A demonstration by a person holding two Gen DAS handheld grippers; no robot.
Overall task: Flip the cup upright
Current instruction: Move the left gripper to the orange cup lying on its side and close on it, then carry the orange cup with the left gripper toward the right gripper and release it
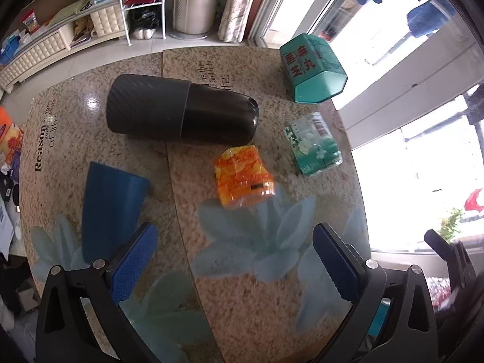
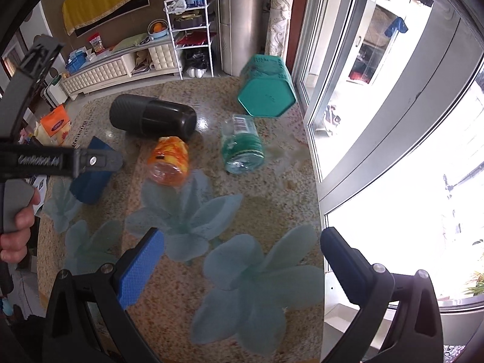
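A blue cup (image 1: 113, 208) lies on its side on the speckled table (image 1: 257, 302), just ahead of my left gripper's left finger. It also shows in the right wrist view (image 2: 90, 178), partly hidden behind the left gripper's body (image 2: 60, 160). My left gripper (image 1: 234, 260) is open and empty, low over the table. My right gripper (image 2: 242, 257) is open and empty, above the table's near right part.
A large black flask (image 1: 181, 110) lies on its side at the back. An orange jar (image 1: 243, 175), a green bottle (image 1: 314, 143) and a teal hexagonal tin (image 1: 311, 69) lie to the right. The table edge and a window run along the right.
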